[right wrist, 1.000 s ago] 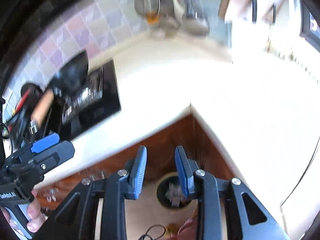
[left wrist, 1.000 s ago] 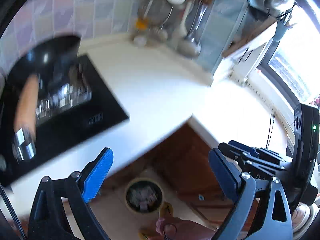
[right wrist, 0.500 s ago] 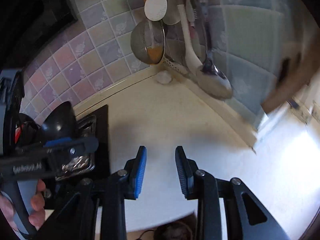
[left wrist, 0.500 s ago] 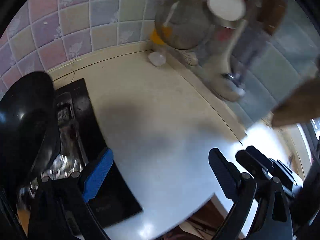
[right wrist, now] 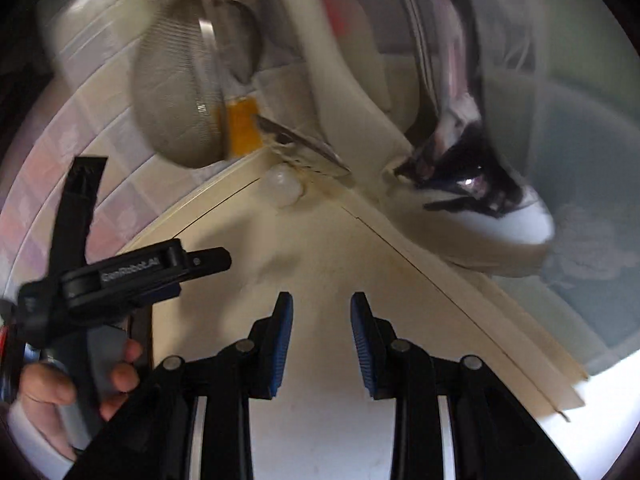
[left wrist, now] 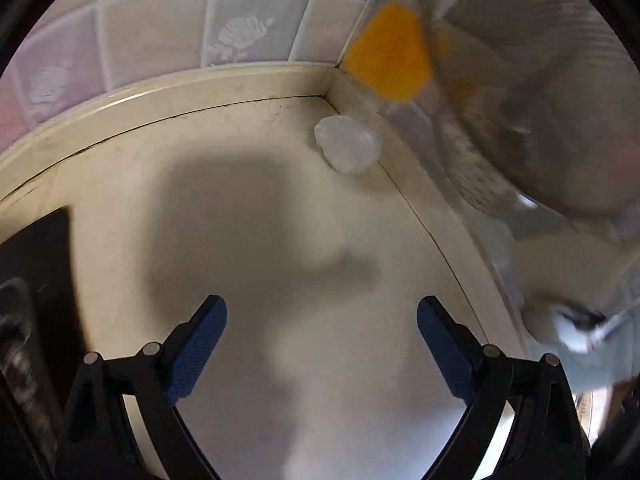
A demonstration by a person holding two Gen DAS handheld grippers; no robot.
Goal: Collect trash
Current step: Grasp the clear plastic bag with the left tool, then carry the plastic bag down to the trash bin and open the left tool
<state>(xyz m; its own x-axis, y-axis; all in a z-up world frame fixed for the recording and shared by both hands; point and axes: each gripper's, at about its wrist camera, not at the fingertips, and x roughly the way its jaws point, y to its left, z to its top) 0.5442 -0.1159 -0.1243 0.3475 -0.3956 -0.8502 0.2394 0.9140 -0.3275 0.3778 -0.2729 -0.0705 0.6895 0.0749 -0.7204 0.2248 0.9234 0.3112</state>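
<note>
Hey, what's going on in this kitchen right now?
A person is collecting trash with a handheld gripper in each hand. Both point toward the back corner of the cream countertop, where a crumpled white wad lies against the tiled wall under a hanging mesh strainer. The left gripper is wide open and the right gripper is open more narrowly. Neither holds or touches anything yet.
</note>
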